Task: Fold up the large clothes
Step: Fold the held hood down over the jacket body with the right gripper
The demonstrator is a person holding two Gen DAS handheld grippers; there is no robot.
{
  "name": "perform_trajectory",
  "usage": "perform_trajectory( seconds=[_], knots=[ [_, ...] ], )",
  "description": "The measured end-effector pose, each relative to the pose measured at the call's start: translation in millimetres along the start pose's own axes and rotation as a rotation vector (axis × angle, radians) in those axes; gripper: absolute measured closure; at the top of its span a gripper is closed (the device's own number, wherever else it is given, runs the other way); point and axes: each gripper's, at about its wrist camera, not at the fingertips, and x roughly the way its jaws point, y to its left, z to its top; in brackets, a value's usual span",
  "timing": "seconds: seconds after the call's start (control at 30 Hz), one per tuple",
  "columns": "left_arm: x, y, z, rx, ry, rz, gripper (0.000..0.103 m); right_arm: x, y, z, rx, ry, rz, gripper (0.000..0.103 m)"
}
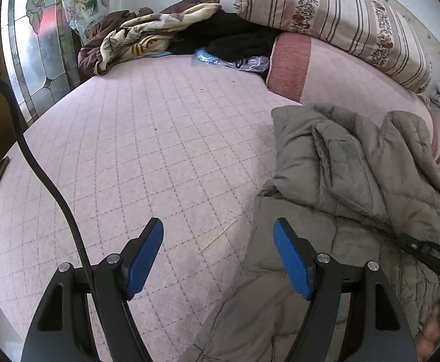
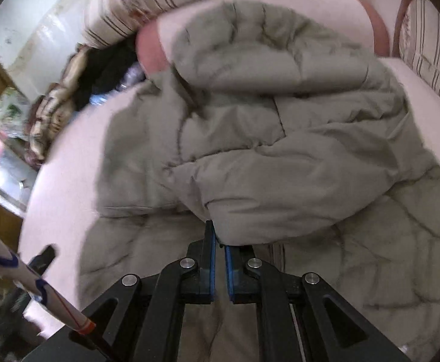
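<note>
A grey-green quilted jacket (image 1: 349, 181) lies rumpled on the right half of a pink quilted bed (image 1: 159, 138). My left gripper (image 1: 216, 256) hovers open at the jacket's left edge. Its left pad is over bare bedcover and its right pad over the jacket's lower part, with nothing between them. In the right wrist view the jacket (image 2: 280, 138) fills the frame, blurred. My right gripper (image 2: 219, 241) is shut on a thick fold of the jacket, which is doubled back over the rest. The right gripper's black finger (image 1: 422, 249) shows at the left wrist view's right edge.
Crumpled blankets and dark clothes (image 1: 165, 36) are piled at the bed's far end beside striped pillows (image 1: 340, 18) and a pink bolster (image 1: 292, 60). A black cable (image 1: 42, 175) hangs at the left. A thin stick (image 1: 218, 235) lies on the bedcover. A person's patterned sleeve (image 2: 17, 271) is lower left.
</note>
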Motion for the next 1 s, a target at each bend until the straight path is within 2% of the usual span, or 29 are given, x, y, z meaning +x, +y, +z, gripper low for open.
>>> perform_trajectory(
  seconds=[0.07, 0.17, 0.2, 0.23, 0.3, 0.43, 0.5, 0.53, 0.63, 0.7, 0.77, 0.87, 0.9, 1.0],
  knots=[
    [-3, -3, -1, 0.012, -0.016, 0.009, 0.029, 18, -4, 7, 0.017, 0.034, 0.003, 0.098],
    [-5, -5, -2, 0.027, -0.028, 0.021, 0.029, 20, -13, 9, 0.049, 0.044, 0.003, 0.097],
    [-5, -5, -3, 0.026, -0.026, 0.022, 0.029, 13, -14, 6, 0.054, 0.038, 0.017, 0.094],
    [-5, -4, -3, 0.024, -0.025, 0.021, 0.029, 5, -15, 3, 0.047, 0.034, 0.02, 0.083],
    [-6, -3, -2, 0.015, -0.024, 0.011, 0.029, -19, -14, -5, -0.009, 0.002, 0.004, 0.071],
    [-10, -5, -1, 0.016, -0.038, -0.003, 0.029, -70, -11, -4, -0.111, -0.109, -0.037, 0.071],
    [-12, -10, -3, 0.035, -0.048, 0.006, 0.029, -89, -11, 16, -0.113, -0.193, -0.079, 0.071],
    [-12, -12, -3, 0.041, -0.051, 0.01, 0.029, -92, -9, 26, -0.109, -0.222, -0.094, 0.067],
    [-12, -18, -6, 0.063, -0.06, 0.034, 0.029, -80, -1, 74, -0.093, -0.27, -0.171, 0.062],
    [-9, -21, -6, 0.074, -0.053, 0.041, 0.029, -53, 5, 100, -0.101, -0.23, -0.217, 0.062],
    [-7, -23, -6, 0.081, -0.048, 0.044, 0.029, -22, 4, 108, -0.088, -0.155, -0.248, 0.062],
    [-7, -24, -5, 0.083, -0.052, 0.039, 0.029, 29, -5, 94, -0.042, 0.03, -0.23, 0.062],
    [-7, -24, -4, 0.083, -0.055, 0.04, 0.029, 40, -7, 84, -0.04, 0.064, -0.228, 0.062],
    [-8, -24, -5, 0.086, -0.062, 0.039, 0.029, 37, -3, 69, -0.104, 0.022, -0.245, 0.062]
  ],
)
